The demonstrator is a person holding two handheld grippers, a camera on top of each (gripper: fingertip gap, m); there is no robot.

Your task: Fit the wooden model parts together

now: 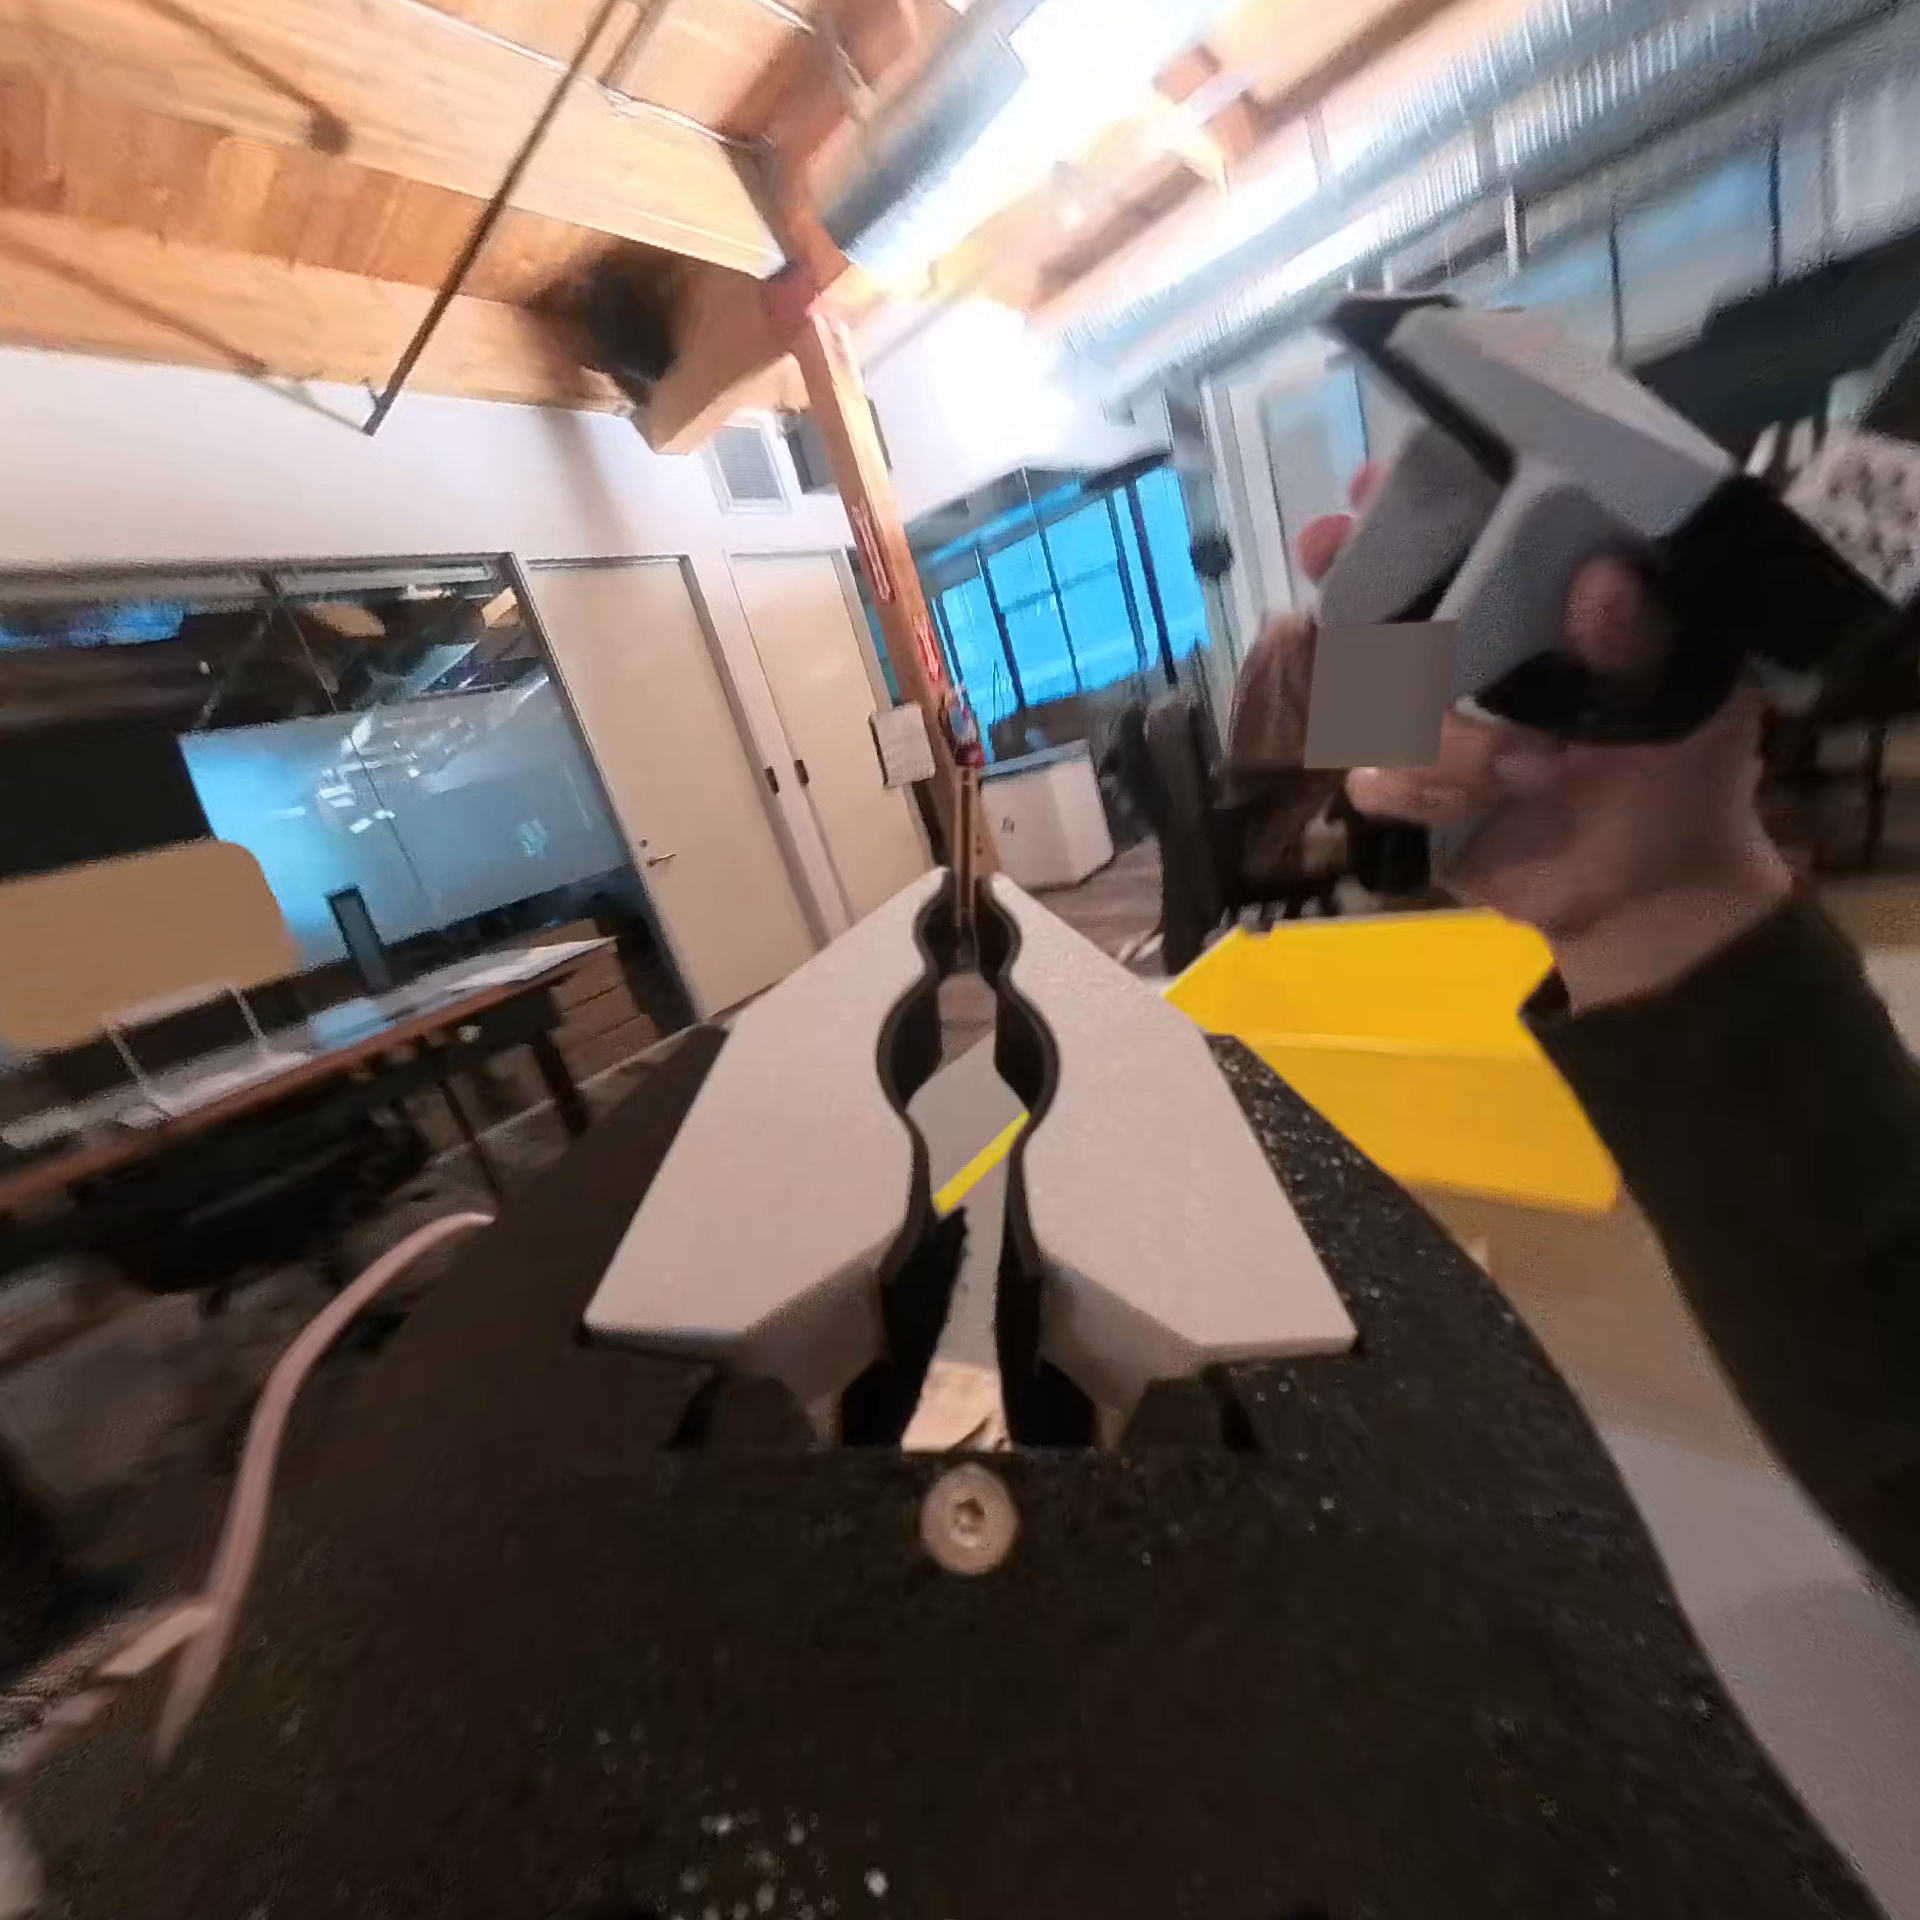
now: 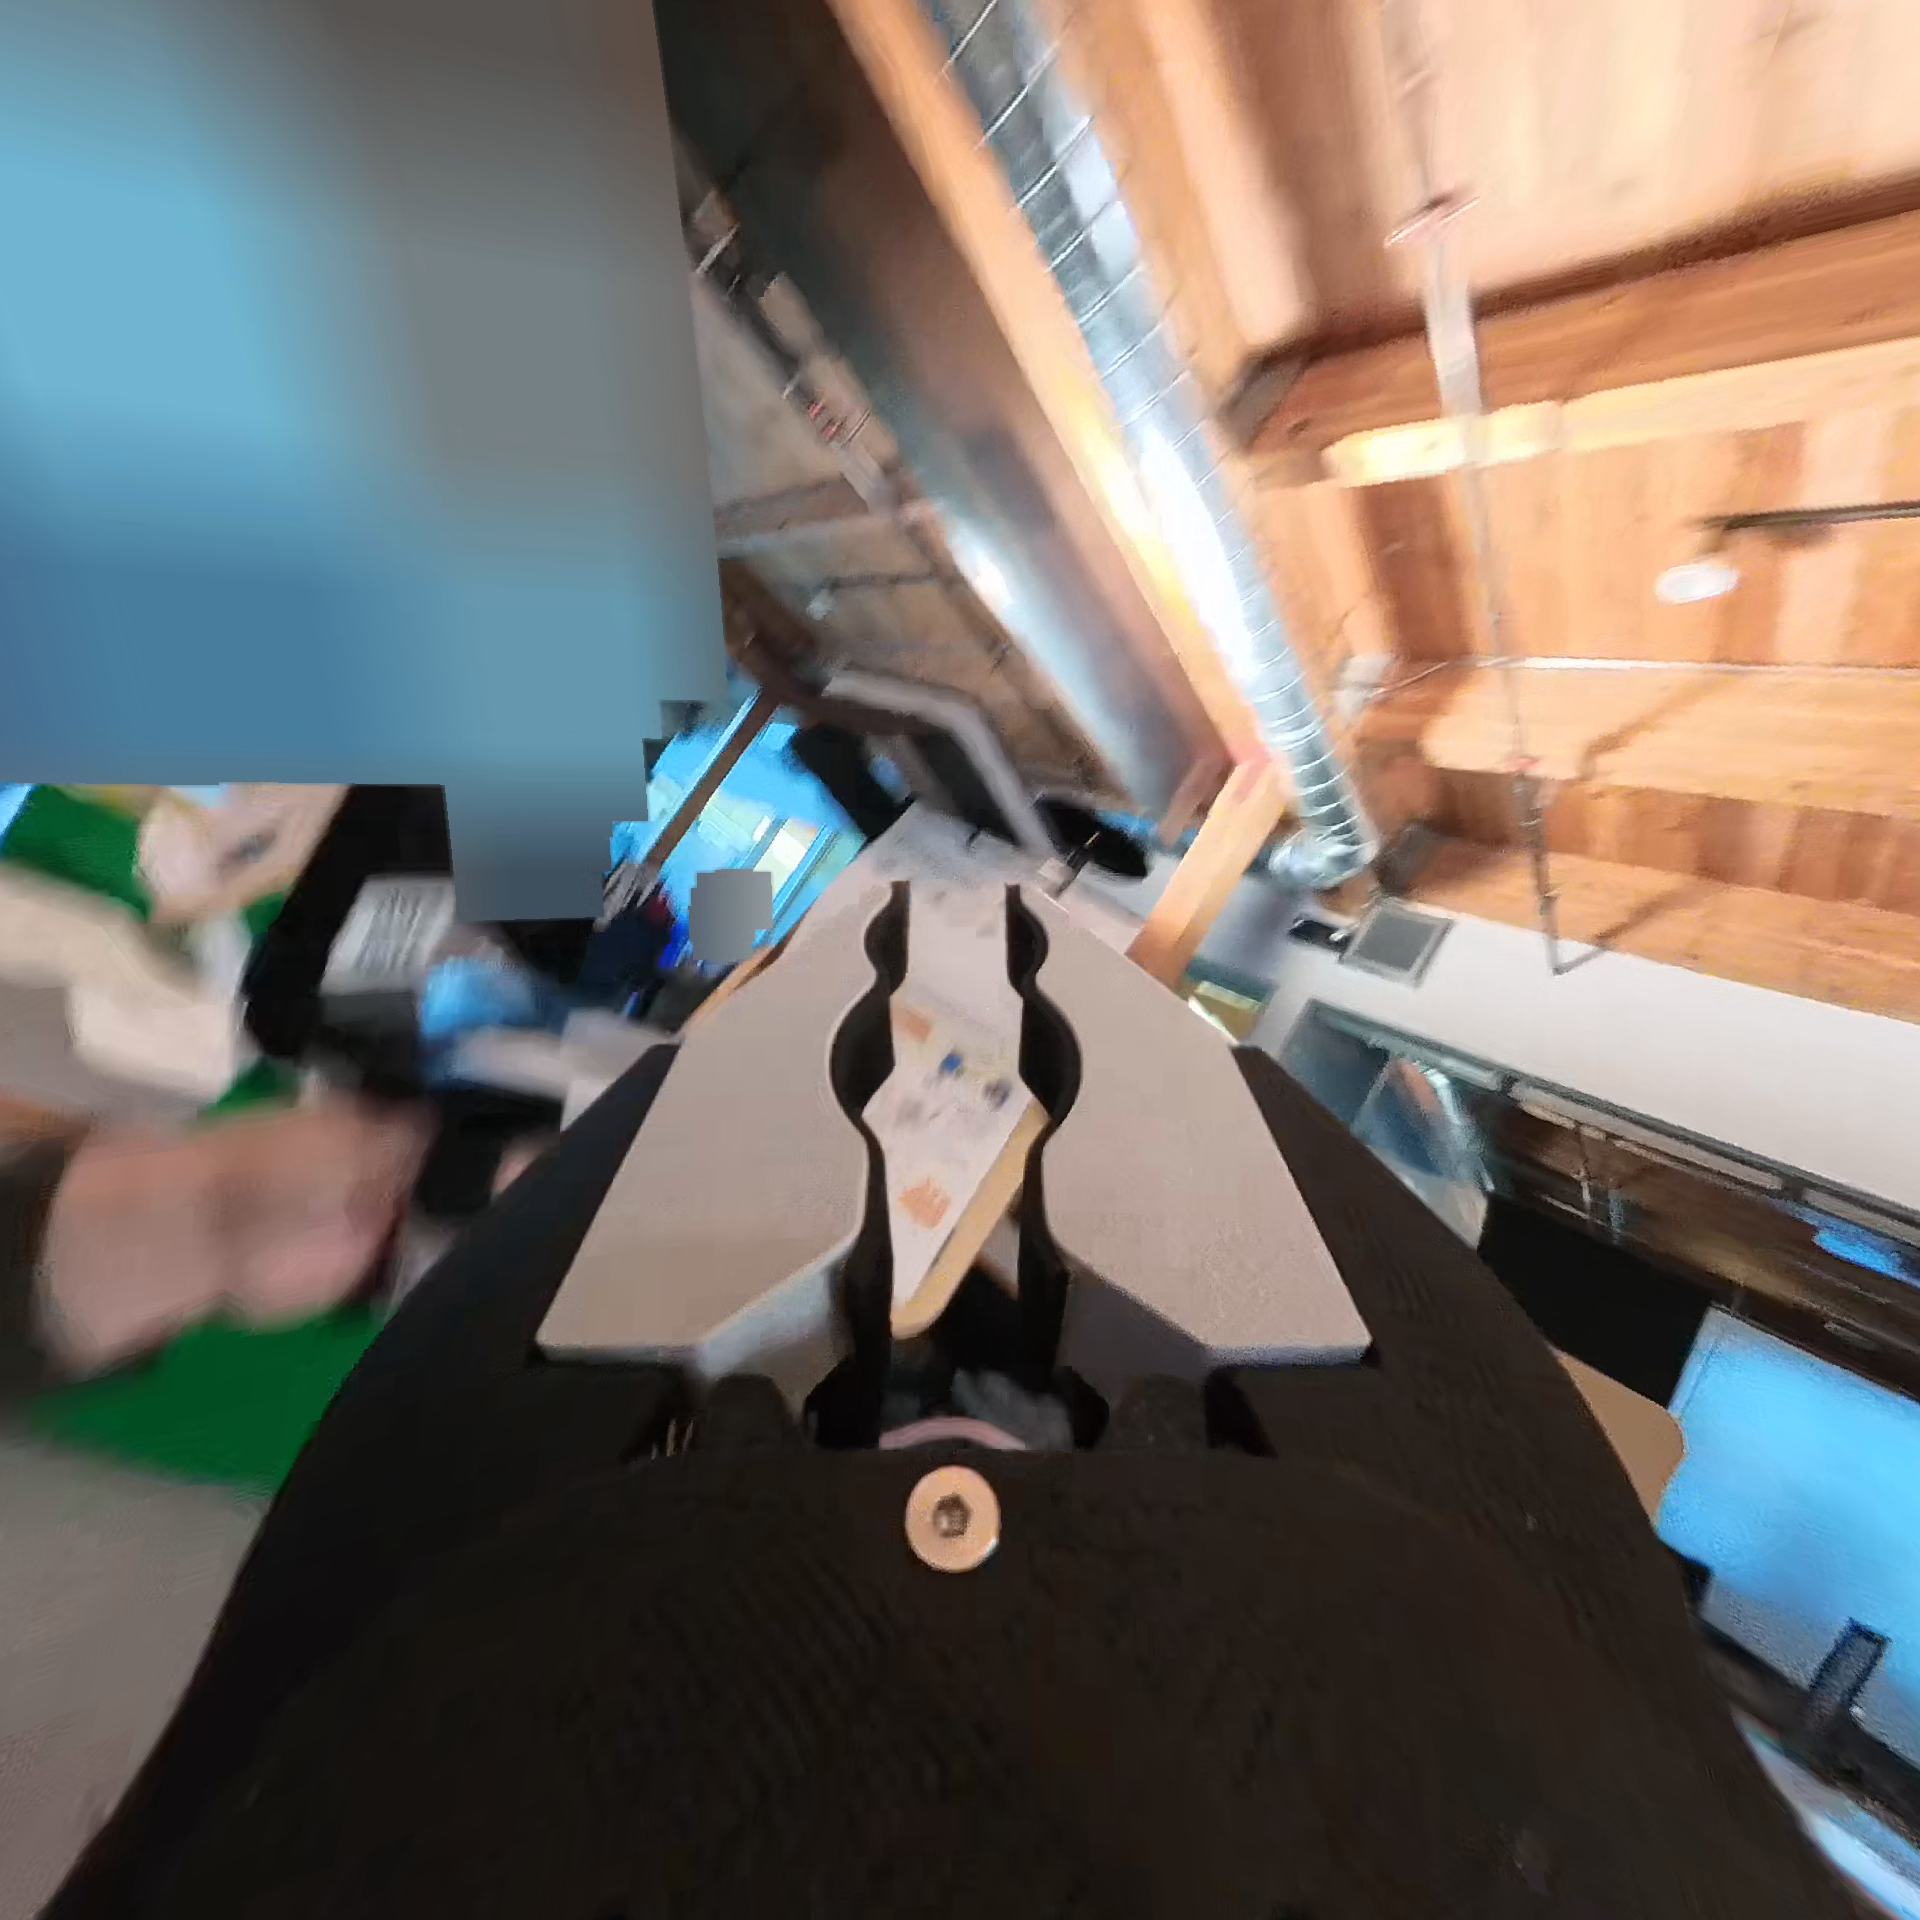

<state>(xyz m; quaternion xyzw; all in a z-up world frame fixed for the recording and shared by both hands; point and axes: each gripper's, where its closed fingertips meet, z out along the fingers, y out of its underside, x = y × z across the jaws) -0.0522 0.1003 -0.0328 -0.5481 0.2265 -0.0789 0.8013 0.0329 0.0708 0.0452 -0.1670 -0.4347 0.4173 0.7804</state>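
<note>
My left tongs clenched a thin wooden strip at the tips; yellow bin at three o'clock. Right tongs gripped a flat printed wooden piece.

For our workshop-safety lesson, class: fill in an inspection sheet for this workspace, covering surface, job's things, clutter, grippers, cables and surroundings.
Surface: hardly seen; both cameras tilt upward.
Job's things: flat printed wooden part between the right gripper fingers.
Clutter: yellow bin.
Grippers: right gripper shut on the wooden part; left gripper nearly closed, contents unclear.
Cables: pale cable beside the left gripper.
Surroundings: wooden ceiling beams, metal duct, glass-walled room.
</note>
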